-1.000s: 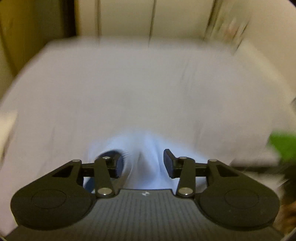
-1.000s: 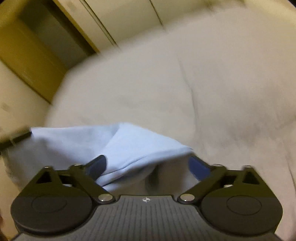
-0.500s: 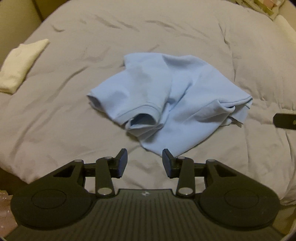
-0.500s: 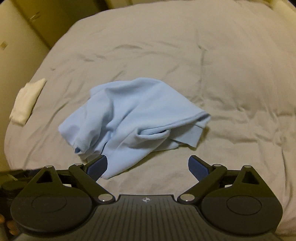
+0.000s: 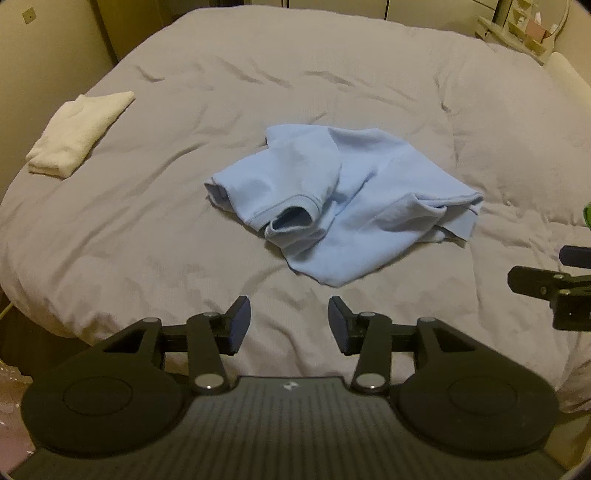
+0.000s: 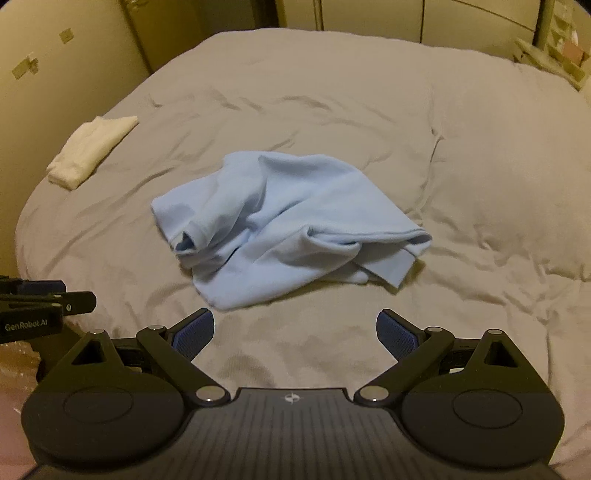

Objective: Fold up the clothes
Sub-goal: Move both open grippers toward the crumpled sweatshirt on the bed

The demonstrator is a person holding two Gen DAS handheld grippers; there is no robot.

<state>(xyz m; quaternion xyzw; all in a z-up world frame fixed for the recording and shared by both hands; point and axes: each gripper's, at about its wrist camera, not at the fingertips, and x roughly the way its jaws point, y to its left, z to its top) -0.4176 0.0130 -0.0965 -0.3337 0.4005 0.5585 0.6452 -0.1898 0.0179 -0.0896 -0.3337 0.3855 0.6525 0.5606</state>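
A crumpled light blue T-shirt lies in a heap in the middle of the grey bed cover. One sleeve opening faces the near side. My left gripper hovers over the cover just short of the shirt's near edge; its jaws are opening and nothing is between them. My right gripper stands wide open, empty, also short of the shirt. Each gripper shows at the edge of the other's view: the right gripper and the left gripper.
A folded cream garment rests near the bed's left edge. Walls and cupboard doors stand behind the bed, and a shelf with small items is at the far right. The bed's near edge drops off at lower left.
A second ago both grippers had the blue shirt between their jaws. They have let it drop onto the bed and drawn back towards the near edge; the shirt now lies in a heap.
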